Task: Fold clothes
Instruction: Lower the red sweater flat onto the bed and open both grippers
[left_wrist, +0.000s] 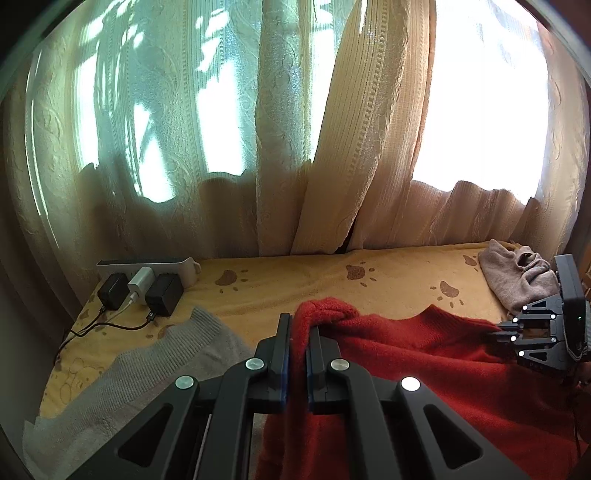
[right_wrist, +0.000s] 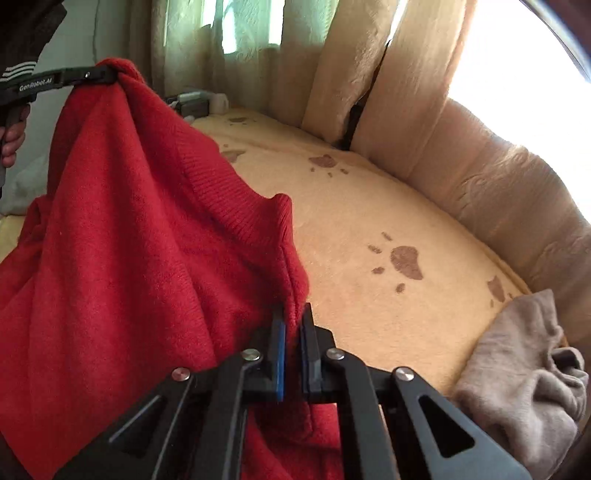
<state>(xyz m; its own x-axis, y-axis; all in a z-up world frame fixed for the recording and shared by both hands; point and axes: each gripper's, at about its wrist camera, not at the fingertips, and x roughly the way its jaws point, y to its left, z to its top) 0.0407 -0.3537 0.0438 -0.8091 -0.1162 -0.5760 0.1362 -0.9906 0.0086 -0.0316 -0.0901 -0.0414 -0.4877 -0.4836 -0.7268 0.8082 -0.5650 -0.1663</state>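
The red sweater (right_wrist: 122, 236) hangs between the two tongs above the yellow blanket (left_wrist: 295, 288), its lower part drooping out of view toward the camera. The left tongs (left_wrist: 300, 332) are closed to a narrow gap with a bunched fold of the knit pinched between the pads, apparently near a shoulder or cuff. The right tongs (right_wrist: 292, 321) are likewise nearly closed, gripping the edge just below the ribbed collar (right_wrist: 273, 221).

The sweater looks like a soft, thick, fuzzy knit: light enough to lift easily but wholly limp, so it sags in a deep curve between the grips and will not hold any line by itself. The fuzzy surface should give good friction against the pads, so slipping seems unlikely (though a pinch on a single thin layer could stretch the knit). The best holds are probably the firmer, thicker parts: shoulder seams, ribbed collar and hem, taken symmetrically so the body hangs square before being laid down.

A grey garment (left_wrist: 122, 376) lies on the blanket at the left, a beige one (right_wrist: 524, 373) crumpled at the right, and a power strip (left_wrist: 147, 273) at the far left corner.
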